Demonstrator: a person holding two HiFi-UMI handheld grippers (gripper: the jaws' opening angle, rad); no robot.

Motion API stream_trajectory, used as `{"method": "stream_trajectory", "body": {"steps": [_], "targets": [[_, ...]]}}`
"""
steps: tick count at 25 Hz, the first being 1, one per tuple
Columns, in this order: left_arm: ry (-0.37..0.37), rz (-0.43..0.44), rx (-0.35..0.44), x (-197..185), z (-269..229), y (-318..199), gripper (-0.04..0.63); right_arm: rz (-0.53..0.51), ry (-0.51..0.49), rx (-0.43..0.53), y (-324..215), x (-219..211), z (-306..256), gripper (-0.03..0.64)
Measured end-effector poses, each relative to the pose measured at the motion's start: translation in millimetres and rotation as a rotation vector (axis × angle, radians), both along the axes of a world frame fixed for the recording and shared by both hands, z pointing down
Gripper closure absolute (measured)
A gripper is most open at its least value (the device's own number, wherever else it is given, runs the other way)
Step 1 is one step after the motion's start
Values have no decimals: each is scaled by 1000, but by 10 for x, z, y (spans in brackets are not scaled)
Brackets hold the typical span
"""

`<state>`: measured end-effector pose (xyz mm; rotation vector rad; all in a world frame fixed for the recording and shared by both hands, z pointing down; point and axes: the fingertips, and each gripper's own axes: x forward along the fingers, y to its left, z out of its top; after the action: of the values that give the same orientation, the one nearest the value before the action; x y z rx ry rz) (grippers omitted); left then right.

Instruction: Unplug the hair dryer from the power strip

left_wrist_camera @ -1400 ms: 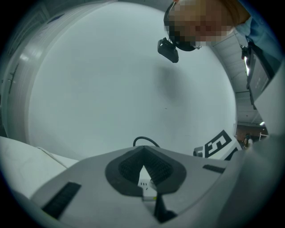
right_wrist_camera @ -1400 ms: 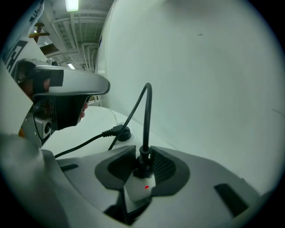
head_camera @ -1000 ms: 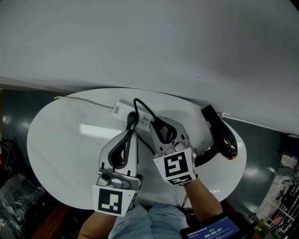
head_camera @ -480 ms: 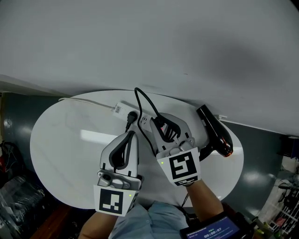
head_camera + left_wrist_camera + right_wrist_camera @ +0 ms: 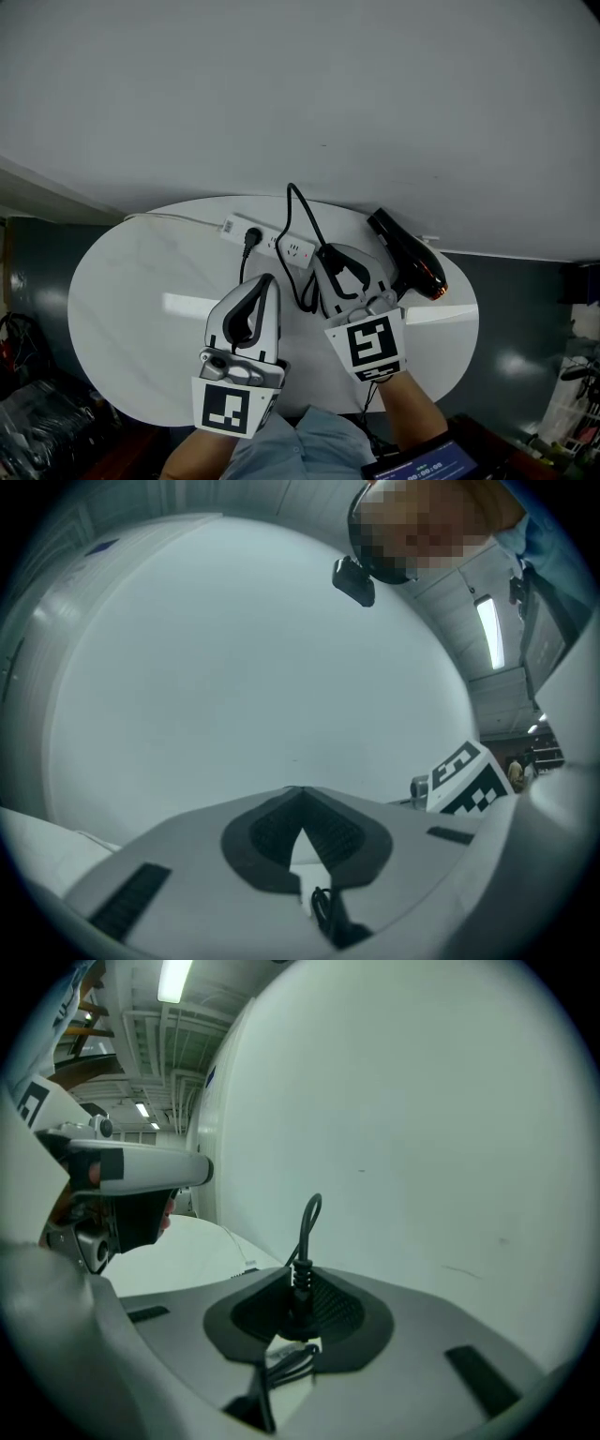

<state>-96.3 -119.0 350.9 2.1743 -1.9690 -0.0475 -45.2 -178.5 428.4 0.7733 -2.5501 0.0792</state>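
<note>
A white power strip (image 5: 277,241) lies at the far side of the round white table (image 5: 131,291). My right gripper (image 5: 330,254) is shut on the black plug (image 5: 299,1287), lifted above the strip's right end. The plug's cord (image 5: 298,208) loops up from the jaws and drops back onto the table. The black hair dryer (image 5: 406,253) lies to the right of this gripper. A second black plug (image 5: 251,237) sits in the strip. My left gripper (image 5: 265,280) hovers nearer me than the strip, shut (image 5: 298,794) and empty.
A thin white cable (image 5: 178,219) runs from the strip off the table's left edge. A pale wall rises right behind the table. The other gripper's marker cube (image 5: 466,779) shows at the right of the left gripper view. Dark floor surrounds the table.
Both grippers have risen and drawn back from the power strip. The right one has carried the black plug up with it, and the cord's loop now stands taller.
</note>
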Motion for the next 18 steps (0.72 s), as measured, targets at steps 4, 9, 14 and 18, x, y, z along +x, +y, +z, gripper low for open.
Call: {"method": "stream_trajectory", "body": {"steps": [4, 9, 14, 18], "targets": [[-7, 46, 9, 185, -47, 154, 597, 84, 30, -42, 223, 396, 161, 558], [-64, 123, 46, 396, -92, 307, 597, 197, 61, -126, 476, 837, 505, 558], [-79, 159, 24, 516, -39, 413, 597, 282, 78, -200, 623, 1102, 814, 557], [-115, 192, 64, 581, -129, 459, 597, 342, 72, -208, 649, 1214, 833, 433]]}}
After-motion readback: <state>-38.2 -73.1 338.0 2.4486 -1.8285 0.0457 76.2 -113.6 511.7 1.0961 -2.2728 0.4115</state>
